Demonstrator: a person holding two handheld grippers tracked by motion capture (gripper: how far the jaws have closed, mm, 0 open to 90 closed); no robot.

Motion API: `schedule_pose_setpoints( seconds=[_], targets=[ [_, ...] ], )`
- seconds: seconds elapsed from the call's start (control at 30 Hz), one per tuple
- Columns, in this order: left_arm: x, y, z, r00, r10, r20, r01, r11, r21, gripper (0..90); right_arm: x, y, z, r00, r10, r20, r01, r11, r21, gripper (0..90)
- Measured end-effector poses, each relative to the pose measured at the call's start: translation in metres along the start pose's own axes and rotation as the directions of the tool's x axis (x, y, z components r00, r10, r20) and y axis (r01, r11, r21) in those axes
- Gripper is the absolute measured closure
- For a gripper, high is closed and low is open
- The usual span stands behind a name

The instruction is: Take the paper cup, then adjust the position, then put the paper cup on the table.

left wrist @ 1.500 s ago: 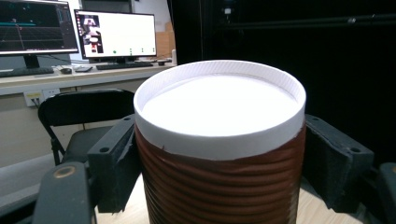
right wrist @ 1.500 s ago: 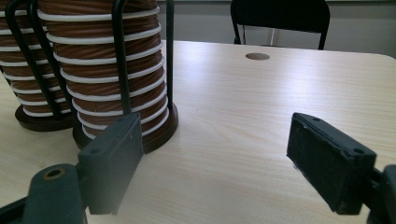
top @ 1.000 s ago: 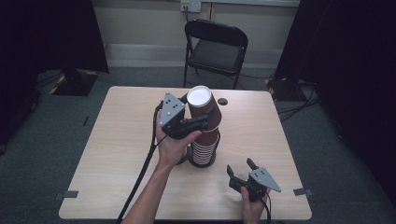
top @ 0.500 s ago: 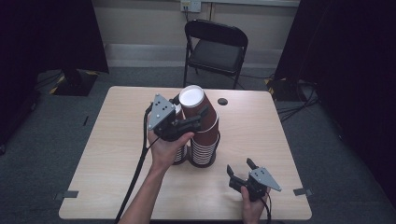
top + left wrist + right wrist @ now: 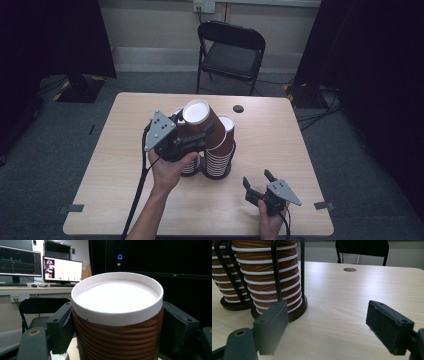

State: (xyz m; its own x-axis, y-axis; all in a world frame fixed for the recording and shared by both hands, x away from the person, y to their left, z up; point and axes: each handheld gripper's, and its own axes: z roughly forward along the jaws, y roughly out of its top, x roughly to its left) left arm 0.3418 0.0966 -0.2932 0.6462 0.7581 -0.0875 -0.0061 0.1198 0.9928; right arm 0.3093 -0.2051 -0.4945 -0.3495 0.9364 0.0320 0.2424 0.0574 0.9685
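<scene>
High view: left gripper (image 5: 202, 134) clamped on a brown ribbed cup (image 5: 206, 122), held tilted above two cup stacks (image 5: 218, 155) mid-table. Right gripper (image 5: 258, 183) rests at the near right, jaws apart, holding nothing.

Left gripper view: the cup (image 5: 117, 322), white base toward the camera, sits pinched between both jaws.

Right gripper view: jaws spread over bare table (image 5: 352, 302); wire-framed stacks (image 5: 274, 277) at far left.

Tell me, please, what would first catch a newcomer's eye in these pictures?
The brown paper cup with its white inside, clamped in the left gripper above the table's middle. Below it stand two stacks of cups in wire holders. The right gripper waits open near the table's front edge.
</scene>
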Motion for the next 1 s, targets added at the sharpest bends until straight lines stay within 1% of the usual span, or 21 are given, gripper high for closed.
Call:
schedule_pose_setpoints(
  seconds=[0.07, 0.13, 0.17, 0.27, 0.3, 0.33, 0.4, 0.43, 0.53, 0.67, 0.7, 0.73, 0.77, 0.8, 0.83, 0.93, 0.97, 1.0],
  targets=[
    [0.0, -0.003, -0.003, 1.0, -0.001, 0.004, 0.001, 1.0, 0.0, 21.2, 0.0, 0.0, 0.0, 1.0, -0.002, 0.002, 0.002, 1.0, -0.002, 17.0],
    [0.001, -0.005, -0.006, 1.0, -0.001, -0.003, 0.001, 1.0, 0.0, 21.2, 0.0, 0.0, 0.0, 1.0, -0.003, 0.002, 0.003, 1.0, -0.002, 17.0],
    [0.002, -0.007, -0.01, 0.9995, -0.031, 0.006, 0.031, 0.9995, 0.002, 21.3, 0.0, 0.0, 0.0, 1.0, -0.003, 0.001, 0.003, 1.0, -0.004, 17.0],
    [0.001, -0.007, -0.014, 0.9994, -0.032, 0.012, 0.032, 0.9995, -0.001, 21.2, 0.0, 0.0, 0.0, 1.0, -0.002, 0.001, 0.002, 1.0, -0.004, 17.0],
    [-0.001, -0.008, -0.018, 0.9997, -0.024, 0.01, 0.024, 0.9997, 0.005, 21.2, 0.0, 0.0, 0.0, 1.0, -0.002, 0.001, 0.002, 1.0, -0.002, 17.0],
    [-0.001, -0.008, -0.018, 0.9997, -0.024, 0.01, 0.024, 0.9997, 0.005, 21.2, 0.0, 0.0, 0.0, 1.0, -0.002, 0.001, 0.002, 1.0, -0.002, 17.0],
    [-0.003, -0.007, -0.024, 0.9993, -0.029, 0.023, 0.029, 0.9995, 0.009, 21.2, 0.0, 0.0, 0.0, 1.0, -0.003, 0.001, 0.003, 1.0, -0.003, 17.0],
    [-0.006, -0.008, -0.029, 0.9994, -0.024, 0.026, 0.024, 0.9997, 0.006, 21.2, 0.0, 0.0, 0.0, 1.0, -0.002, 0.001, 0.002, 1.0, -0.003, 17.0],
    [-0.008, -0.01, -0.033, 0.9993, -0.022, 0.029, 0.022, 0.9997, 0.009, 21.2, 0.0, 0.0, 0.0, 1.0, -0.003, -0.001, 0.003, 1.0, 0.001, 16.7],
    [-0.008, -0.015, -0.037, 0.9989, -0.035, 0.032, 0.035, 0.9993, 0.015, 21.2, 0.0, 0.0, 0.001, 1.0, -0.004, -0.006, 0.004, 1.0, 0.004, 17.4],
    [-0.008, -0.019, -0.039, 0.9984, -0.041, 0.039, 0.04, 0.9988, 0.029, 21.2, 0.0, 0.001, 0.001, 0.9999, 0.0, -0.013, 0.0, 1.0, 0.013, 17.3],
    [-0.008, -0.019, -0.039, 0.9984, -0.041, 0.039, 0.04, 0.9988, 0.029, 21.2, 0.0, 0.001, 0.001, 0.9999, 0.0, -0.013, 0.0, 1.0, 0.013, 17.3],
    [-0.009, -0.024, -0.04, 0.9988, -0.042, 0.027, 0.04, 0.9983, 0.042, 21.2, 0.0, 0.001, 0.002, 0.9998, -0.001, -0.021, 0.002, 1.0, 0.021, 15.2],
    [-0.009, -0.024, -0.04, 0.9988, -0.042, 0.027, 0.04, 0.9983, 0.042, 21.2, 0.0, 0.001, 0.002, 0.9998, -0.001, -0.021, 0.002, 1.0, 0.021, 15.2],
    [-0.009, -0.029, -0.042, 0.9981, -0.047, 0.04, 0.045, 0.9971, 0.061, 21.2, 0.0, 0.001, 0.002, 0.9996, -0.01, -0.027, 0.011, 1.0, 0.026, 14.6],
    [-0.008, -0.033, -0.044, 0.9983, -0.05, 0.031, 0.047, 0.9968, 0.064, 21.2, 0.001, 0.001, 0.004, 0.9994, -0.02, -0.028, 0.021, 0.999, 0.035, 14.3],
    [-0.006, -0.037, -0.045, 0.9976, -0.065, 0.024, 0.063, 0.9954, 0.073, 21.2, 0.002, 0.002, 0.004, 0.9992, -0.019, -0.037, 0.02, 0.999, 0.038, 14.5],
    [-0.004, -0.039, -0.045, 0.9974, -0.068, 0.023, 0.066, 0.9949, 0.076, 21.2, 0.001, 0.002, 0.006, 0.9987, -0.019, -0.046, 0.021, 0.999, 0.041, 15.6]
  ],
)
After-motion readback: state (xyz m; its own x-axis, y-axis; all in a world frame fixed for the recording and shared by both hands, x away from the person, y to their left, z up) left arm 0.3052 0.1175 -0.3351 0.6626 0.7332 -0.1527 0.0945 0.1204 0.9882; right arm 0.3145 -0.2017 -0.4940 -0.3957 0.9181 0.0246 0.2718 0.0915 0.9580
